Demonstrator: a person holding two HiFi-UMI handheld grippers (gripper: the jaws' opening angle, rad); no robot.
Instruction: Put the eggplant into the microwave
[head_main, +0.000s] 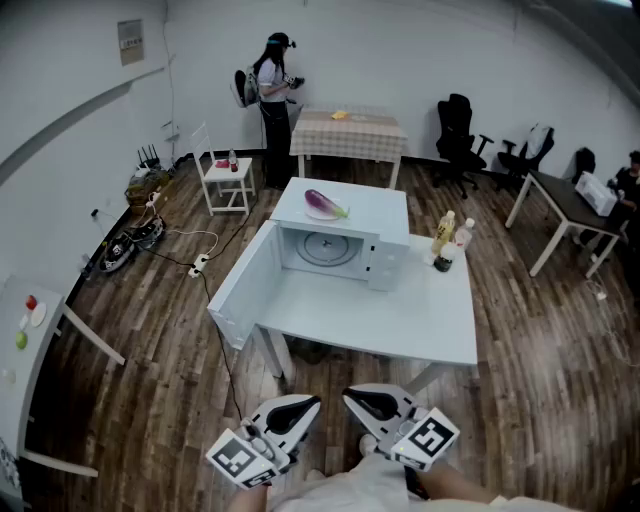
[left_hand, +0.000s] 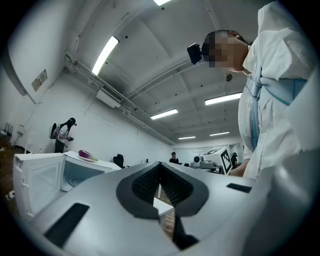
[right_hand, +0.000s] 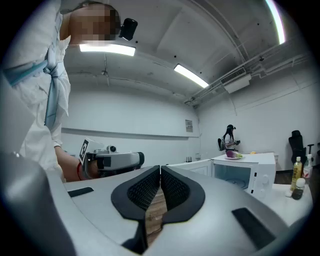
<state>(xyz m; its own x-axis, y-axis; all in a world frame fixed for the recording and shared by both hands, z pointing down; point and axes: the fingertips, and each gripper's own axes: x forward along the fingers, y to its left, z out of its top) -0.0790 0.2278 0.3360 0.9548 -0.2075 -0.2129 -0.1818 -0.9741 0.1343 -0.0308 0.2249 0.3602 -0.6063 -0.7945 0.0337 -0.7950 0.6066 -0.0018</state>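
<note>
Both grippers are held low in front of me, well back from the table (head_main: 400, 325). The left gripper (left_hand: 160, 186) has its jaws pressed together with nothing between them. Same story on the right gripper (right_hand: 160, 189): the pads meet and it's empty.

The eggplant (head_main: 325, 204) isn't in yet. It's lying on top of the microwave (head_main: 385, 215), toward the left of the roof. The microwave sits on the far side of the table, and its door (head_main: 243, 290) is swung wide open to the left, so I can see the round turntable (head_main: 327, 247) inside. A few bottles (head_main: 447, 240) stand just right of the microwave.

Further back, another person (head_main: 273, 85) stands beside a checked table (head_main: 350, 130) by the wall.
</note>
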